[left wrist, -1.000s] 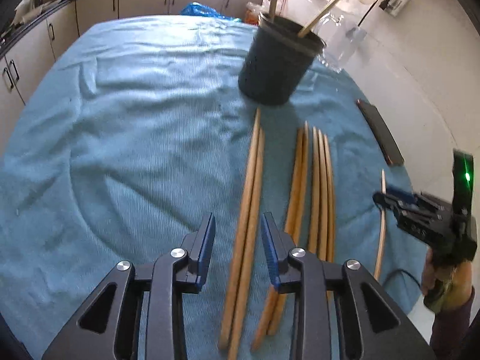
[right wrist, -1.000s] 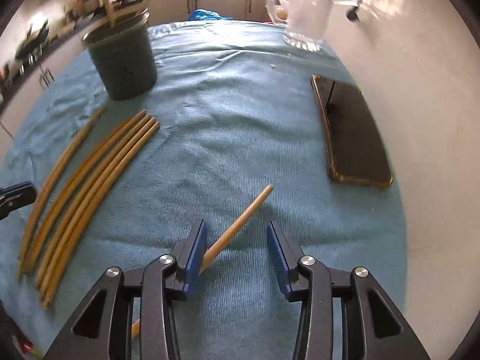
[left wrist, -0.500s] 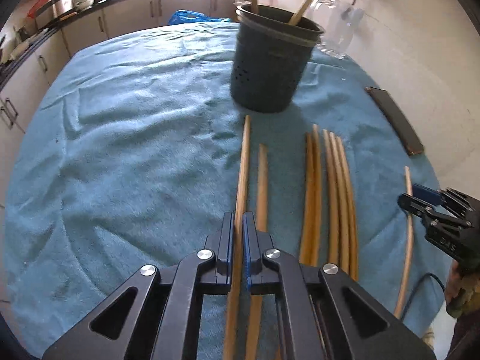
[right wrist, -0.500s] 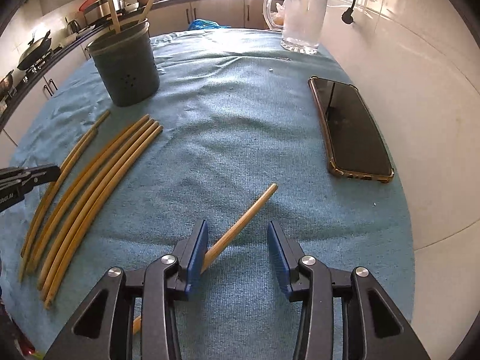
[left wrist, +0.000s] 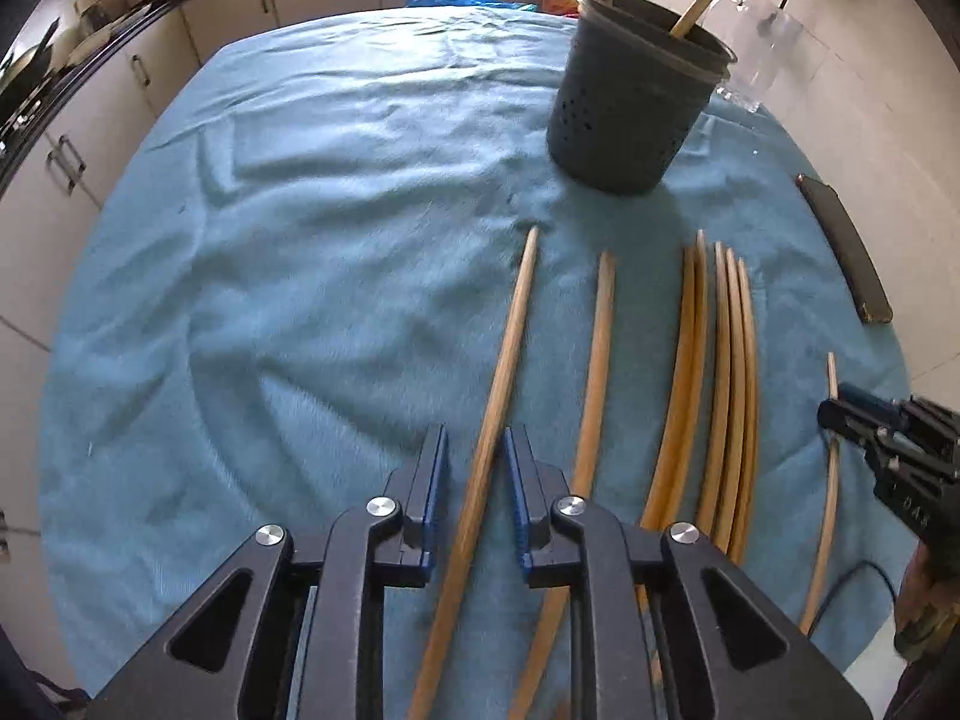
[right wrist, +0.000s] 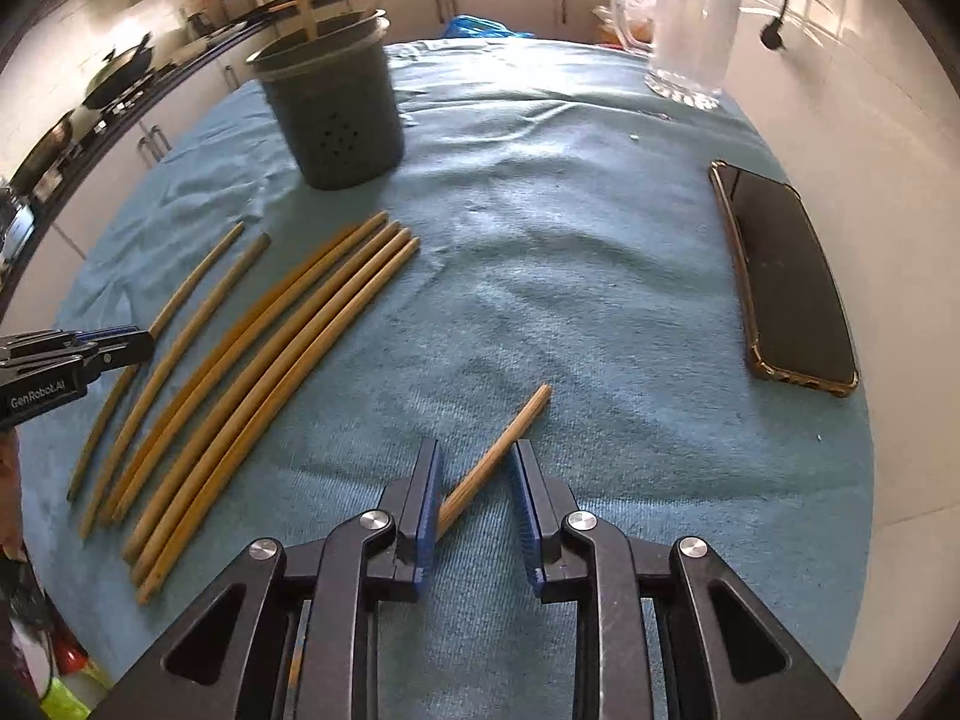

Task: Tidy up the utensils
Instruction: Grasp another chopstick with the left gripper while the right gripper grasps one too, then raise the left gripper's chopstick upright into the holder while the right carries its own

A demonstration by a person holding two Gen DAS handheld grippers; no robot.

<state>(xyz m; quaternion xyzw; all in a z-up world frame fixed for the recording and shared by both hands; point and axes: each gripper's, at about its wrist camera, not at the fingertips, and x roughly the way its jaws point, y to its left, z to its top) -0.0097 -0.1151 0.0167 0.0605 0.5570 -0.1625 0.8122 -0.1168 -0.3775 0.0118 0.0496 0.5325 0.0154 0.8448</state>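
Wooden chopsticks lie on a blue towel [left wrist: 300, 240]. My left gripper [left wrist: 477, 438] points down over one chopstick [left wrist: 510, 330]. That stick runs between its blue pads with a gap showing, and the jaws are opening. A second chopstick [left wrist: 600, 330] lies just to the right, then a bundle of several [left wrist: 720, 360]. My right gripper [right wrist: 477, 456] straddles a lone chopstick [right wrist: 510, 432] that lies slantwise between its pads, and its jaws are closing. A dark perforated holder [left wrist: 630, 114] at the back has two sticks standing in it.
A black phone [right wrist: 786, 276] lies near the towel's right edge. A glass jug [right wrist: 690, 30] stands at the far right. Kitchen cabinets and a counter with pots run along the back and left. A person's hand holds each gripper's grip.
The left jaws shut on the chopstick, shifted it left away from its neighbour, and have since parted. The right jaws have narrowed around the lone chopstick.
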